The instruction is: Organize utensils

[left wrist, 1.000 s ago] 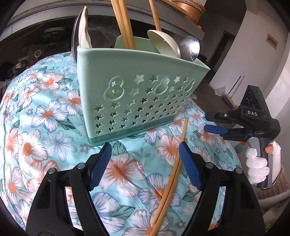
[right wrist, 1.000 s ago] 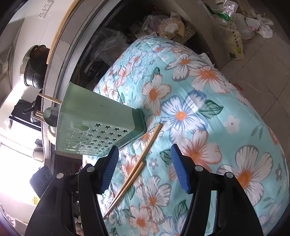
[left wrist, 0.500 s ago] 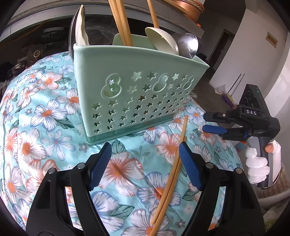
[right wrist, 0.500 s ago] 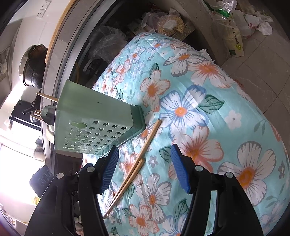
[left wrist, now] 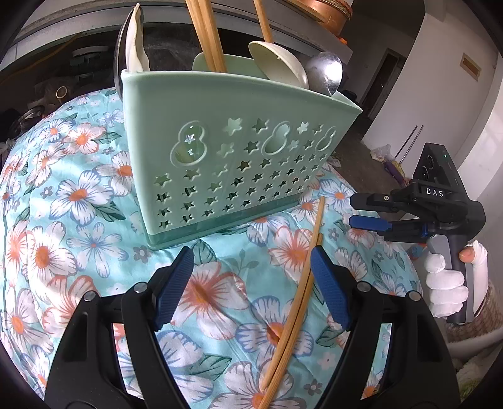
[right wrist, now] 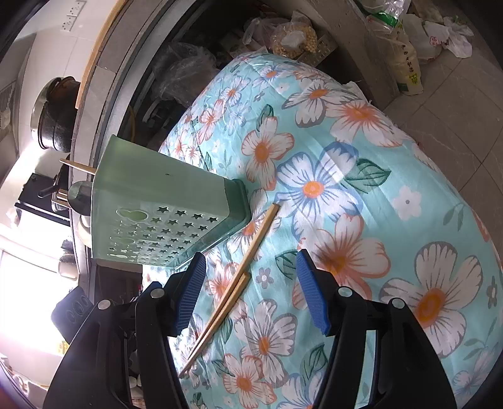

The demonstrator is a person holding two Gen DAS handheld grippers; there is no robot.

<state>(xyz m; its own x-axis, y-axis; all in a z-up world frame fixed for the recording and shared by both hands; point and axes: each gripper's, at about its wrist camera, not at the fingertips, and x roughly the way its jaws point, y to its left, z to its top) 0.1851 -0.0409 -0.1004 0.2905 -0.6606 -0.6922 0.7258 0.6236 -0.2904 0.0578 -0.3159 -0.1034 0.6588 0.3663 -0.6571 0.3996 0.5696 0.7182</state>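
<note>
A mint-green utensil holder (left wrist: 239,157) (right wrist: 163,214) with star-shaped holes stands on the floral cloth (left wrist: 72,201). It holds upright chopsticks (left wrist: 207,34), a white spoon (left wrist: 276,66) and a metal spoon (left wrist: 325,74). A loose pair of wooden chopsticks (left wrist: 301,283) (right wrist: 239,277) lies on the cloth in front of its right corner. My left gripper (left wrist: 251,267) hovers open over the cloth, the loose pair just inside its right finger. My right gripper (right wrist: 250,261) (left wrist: 355,210), held by a gloved hand (left wrist: 446,283), is open above the same pair and touches nothing.
The cloth-covered surface drops off on all sides. A ledge with a copper pot (left wrist: 333,15) runs behind the holder. A dark pot (right wrist: 55,116) sits on the counter, plastic bags (right wrist: 292,34) lie beyond the cloth, and tiled floor (right wrist: 440,126) shows at the right.
</note>
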